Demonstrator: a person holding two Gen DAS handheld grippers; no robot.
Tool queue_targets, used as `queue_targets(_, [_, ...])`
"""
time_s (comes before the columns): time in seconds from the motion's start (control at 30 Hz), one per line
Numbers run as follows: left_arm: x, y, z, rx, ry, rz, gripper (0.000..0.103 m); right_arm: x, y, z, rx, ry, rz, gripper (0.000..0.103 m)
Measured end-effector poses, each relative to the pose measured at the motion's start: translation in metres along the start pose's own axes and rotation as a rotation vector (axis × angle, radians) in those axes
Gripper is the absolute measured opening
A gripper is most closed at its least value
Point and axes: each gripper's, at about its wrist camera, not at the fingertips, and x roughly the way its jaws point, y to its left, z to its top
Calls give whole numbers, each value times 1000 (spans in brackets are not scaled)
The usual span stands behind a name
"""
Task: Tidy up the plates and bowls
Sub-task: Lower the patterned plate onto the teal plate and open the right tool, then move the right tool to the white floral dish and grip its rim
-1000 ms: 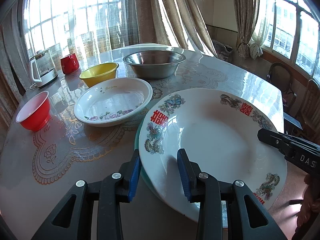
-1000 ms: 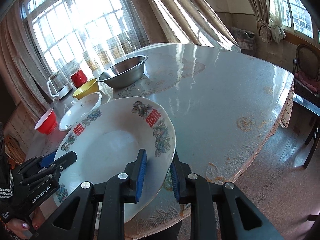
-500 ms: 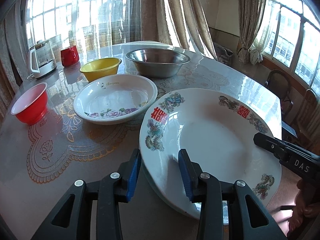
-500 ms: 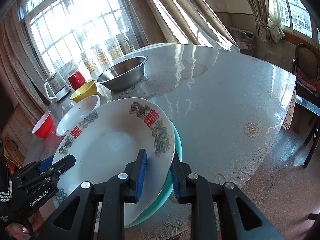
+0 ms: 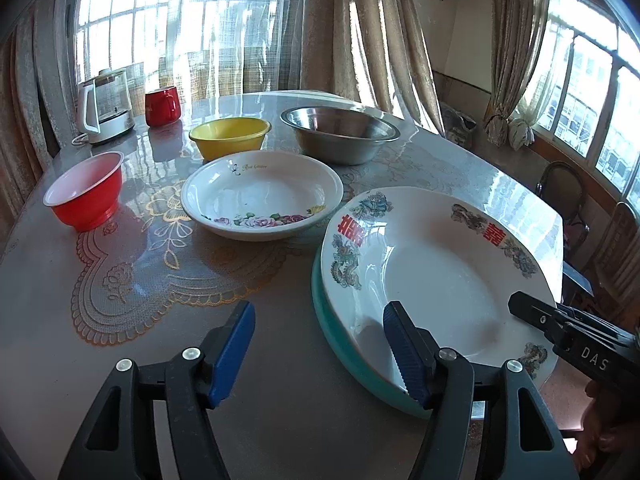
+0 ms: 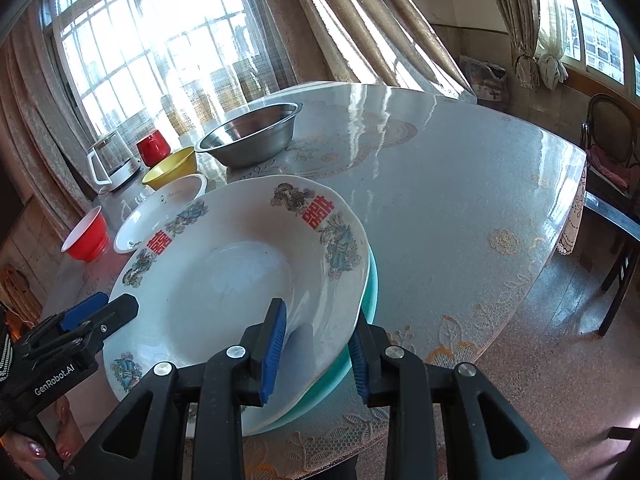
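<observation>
While the big white plate with red signs [image 5: 432, 276] sits on a teal plate [image 5: 332, 324] near the desk's [image 5: 280, 360] front edge, both tongs are by its rim. The left tongs [image 5: 320, 344] are spread wide; one blue pad [image 5: 400, 344] is over the plate and the other is over bare desk. The right tongs [image 6: 316, 340] are spread too, with the rims of both plates between the pads, not pinched. Bare desk lies left of the stack and far to the right. Behind the stack are a flower plate [image 5: 260, 196], a red bowl [image 5: 86, 190], a yellow bowl [image 5: 228, 136] and a steel bowl [image 5: 340, 132], each apart.
</observation>
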Motion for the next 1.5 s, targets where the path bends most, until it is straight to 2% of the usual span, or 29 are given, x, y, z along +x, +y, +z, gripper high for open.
queue_targets(0.37, [-14,9,-7,-5,-29,25,81,-10,5,-6,-5,7,-3,34])
queue_targets(0.67, [-23,21,-10,-29,-19,33,84,-16,7,-7,-5,5,-23,36])
queue_targets(0.9, [-19,36,-11,-60,17,43,84,-20,5,-4,-1,7,-32,36])
queue_targets(1.17, [-12,63,16,-153,-14,78,88,-32,0,8,24,-57,-56,39])
queue_targets(1.4, [14,89,46,-223,-45,135,91,-26,17,31,-39,-58,-65,39])
queue_targets(1.5, [27,101,54,-273,-39,130,92,-21,28,43,-54,-54,-41,39])
